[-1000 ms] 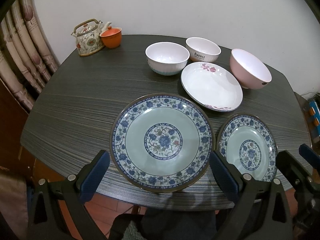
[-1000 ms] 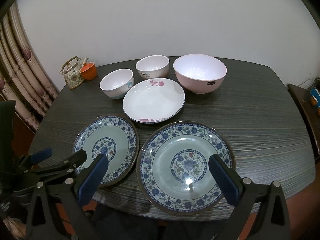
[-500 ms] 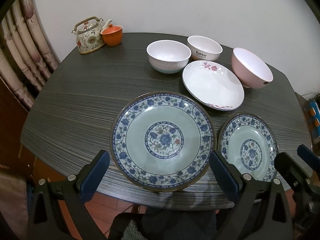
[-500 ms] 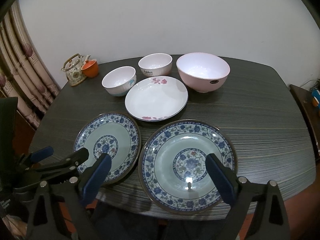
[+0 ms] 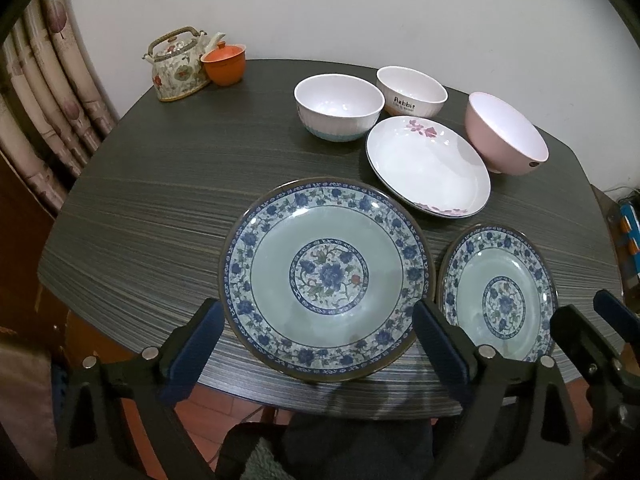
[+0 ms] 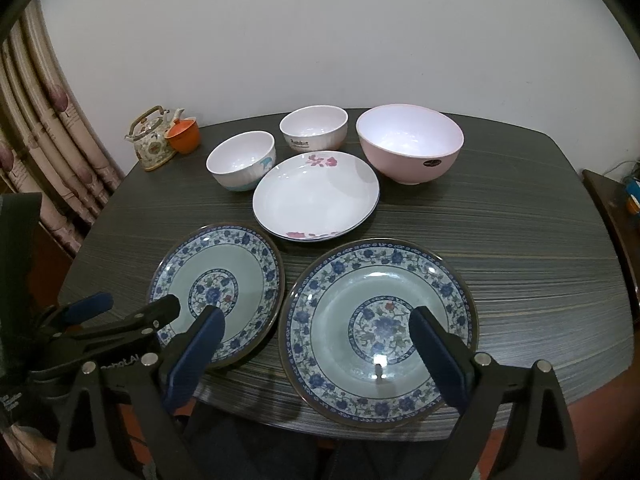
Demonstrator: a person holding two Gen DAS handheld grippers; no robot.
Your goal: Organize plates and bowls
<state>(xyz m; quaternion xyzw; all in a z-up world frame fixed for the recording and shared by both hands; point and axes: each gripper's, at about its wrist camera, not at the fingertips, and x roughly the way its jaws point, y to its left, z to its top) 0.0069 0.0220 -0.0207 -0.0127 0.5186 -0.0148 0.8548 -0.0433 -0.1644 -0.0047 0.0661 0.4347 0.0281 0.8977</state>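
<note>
Two blue-flowered plates lie at the table's near edge: the left one [image 5: 326, 276] [image 6: 218, 290] and the right one [image 5: 498, 292] [image 6: 378, 330]. Behind them lie a white plate with pink flowers [image 5: 428, 166] [image 6: 316, 196], a white bowl with a teal base [image 5: 338, 106] [image 6: 240, 160], a white "Rabbit" bowl [image 5: 412, 90] [image 6: 314, 128] and a pink bowl [image 5: 506, 138] [image 6: 410, 142]. My left gripper [image 5: 318, 348] is open and empty over the left plate's near rim. My right gripper [image 6: 316, 356] is open and empty over the right plate's near rim.
A flowered teapot [image 5: 176, 64] [image 6: 152, 138] and an orange lidded cup [image 5: 224, 64] [image 6: 184, 134] stand at the dark wood-grain table's [image 5: 152, 200] far left corner. Curtains [image 5: 44, 92] hang at the left. A white wall is behind the table.
Both grippers have moved slightly forward toward the table, so the dishes sit a little nearer in both views. No dish has moved.
</note>
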